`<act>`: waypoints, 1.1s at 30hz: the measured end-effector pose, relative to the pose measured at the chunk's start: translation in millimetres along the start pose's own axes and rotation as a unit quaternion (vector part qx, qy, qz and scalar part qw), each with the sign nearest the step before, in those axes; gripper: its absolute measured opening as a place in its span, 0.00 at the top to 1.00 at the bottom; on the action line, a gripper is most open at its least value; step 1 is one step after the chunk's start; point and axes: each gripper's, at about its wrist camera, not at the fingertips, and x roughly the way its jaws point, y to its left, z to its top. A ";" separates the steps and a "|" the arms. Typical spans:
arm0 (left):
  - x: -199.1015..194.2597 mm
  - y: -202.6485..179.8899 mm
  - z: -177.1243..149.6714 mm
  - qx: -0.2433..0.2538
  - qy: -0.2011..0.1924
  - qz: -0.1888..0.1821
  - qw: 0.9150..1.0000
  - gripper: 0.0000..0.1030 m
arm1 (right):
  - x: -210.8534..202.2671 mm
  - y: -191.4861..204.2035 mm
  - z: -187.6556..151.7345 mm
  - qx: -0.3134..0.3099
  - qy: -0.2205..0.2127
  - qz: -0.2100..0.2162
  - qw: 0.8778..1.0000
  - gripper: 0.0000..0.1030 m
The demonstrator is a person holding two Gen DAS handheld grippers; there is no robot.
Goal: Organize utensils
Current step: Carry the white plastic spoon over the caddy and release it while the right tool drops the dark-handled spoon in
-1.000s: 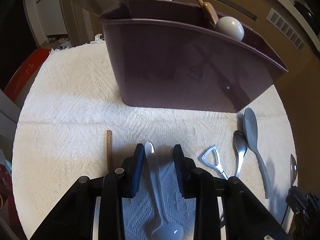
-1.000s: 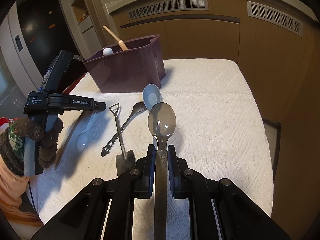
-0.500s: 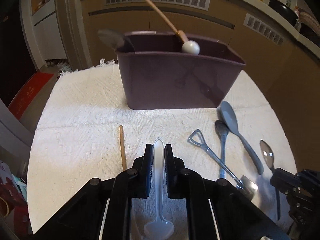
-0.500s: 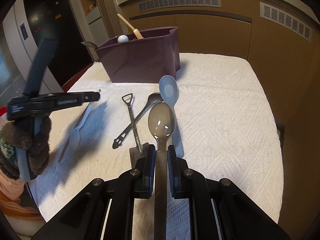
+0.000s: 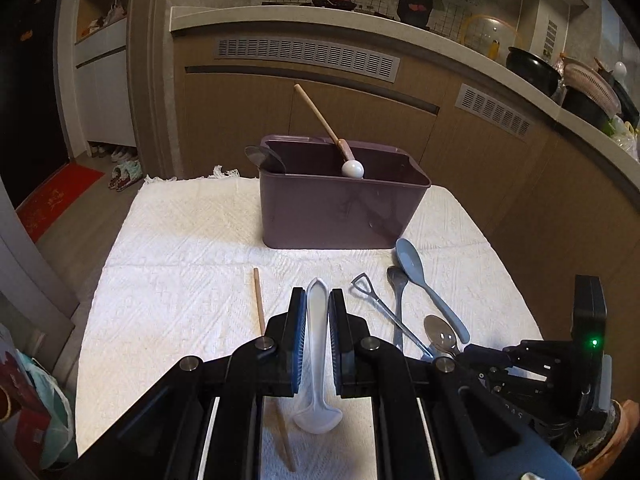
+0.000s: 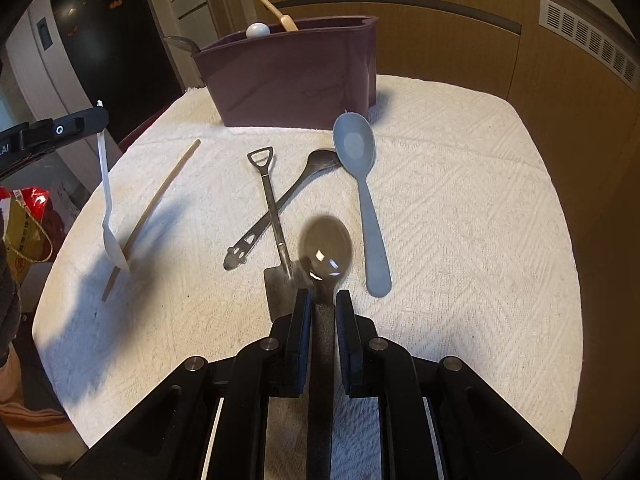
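My left fingers are pinching a white plastic spoon at frame centre; right fingers are gripping a shiny steel spoon w/ bowl fwd.

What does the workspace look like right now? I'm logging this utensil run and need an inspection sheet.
Surface: white textured cloth over the table.
Job's things: purple bin already holding utensils; blue spoon, shovel-shaped spoon, dark metal spoon and wooden stick lie on the cloth.
Clutter: nothing seen on the cloth.
Grippers: left gripper shut on white plastic spoon, lifted; right gripper shut on shiny metal spoon.
Cables: nothing seen.
Surroundings: wooden cabinets, counter with cookware, bags on the floor.
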 end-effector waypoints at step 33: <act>-21.9 1.9 -13.7 0.002 -0.010 -0.020 1.000 0.91 | -23.2 -0.3 36.9 0.005 -0.028 -0.030 0.999 0.69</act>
